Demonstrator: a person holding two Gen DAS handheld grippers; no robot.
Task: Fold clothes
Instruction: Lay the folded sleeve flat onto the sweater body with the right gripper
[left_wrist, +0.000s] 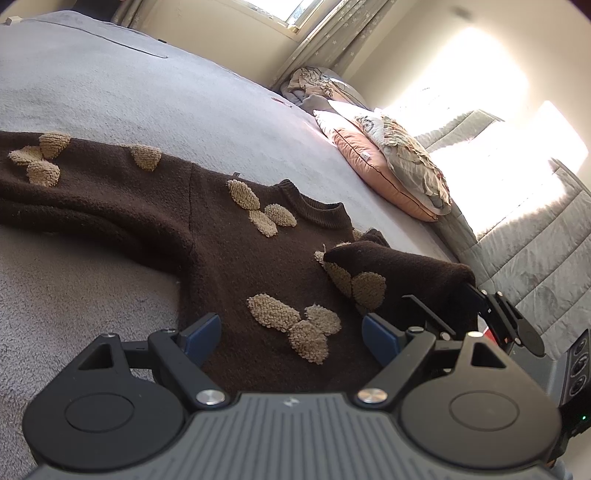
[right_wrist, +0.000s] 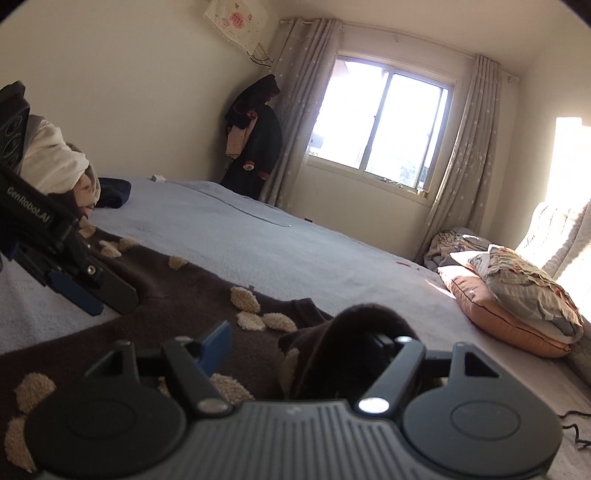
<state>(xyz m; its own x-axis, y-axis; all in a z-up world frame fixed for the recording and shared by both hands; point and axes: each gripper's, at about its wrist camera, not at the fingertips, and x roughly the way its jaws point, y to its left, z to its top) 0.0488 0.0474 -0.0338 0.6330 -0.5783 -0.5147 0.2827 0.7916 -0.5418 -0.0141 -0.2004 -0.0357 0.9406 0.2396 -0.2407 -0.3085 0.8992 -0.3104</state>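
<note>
A dark brown sweater (left_wrist: 229, 236) with tan leaf patches lies face up on the grey bed cover (left_wrist: 147, 85), one sleeve stretched out to the left. My left gripper (left_wrist: 291, 334) is open and empty, low over the sweater's chest. The other sleeve (left_wrist: 399, 269) is lifted and folded over the body at the right; it drapes over my right gripper (right_wrist: 295, 350), whose jaws stand apart with the left blue finger (right_wrist: 216, 347) bare and the right finger hidden under cloth. The right gripper also shows in the left wrist view (left_wrist: 480, 299). The sweater shows in the right wrist view (right_wrist: 177, 291).
Pillows (left_wrist: 399, 166) are stacked at the bed's right end by a quilted headboard (left_wrist: 535, 240). A bundle of bedding (left_wrist: 317, 85) lies by the curtain. In the right wrist view, a dark garment (right_wrist: 110, 192) lies at the far bed edge, a robe (right_wrist: 255, 147) hangs in the corner.
</note>
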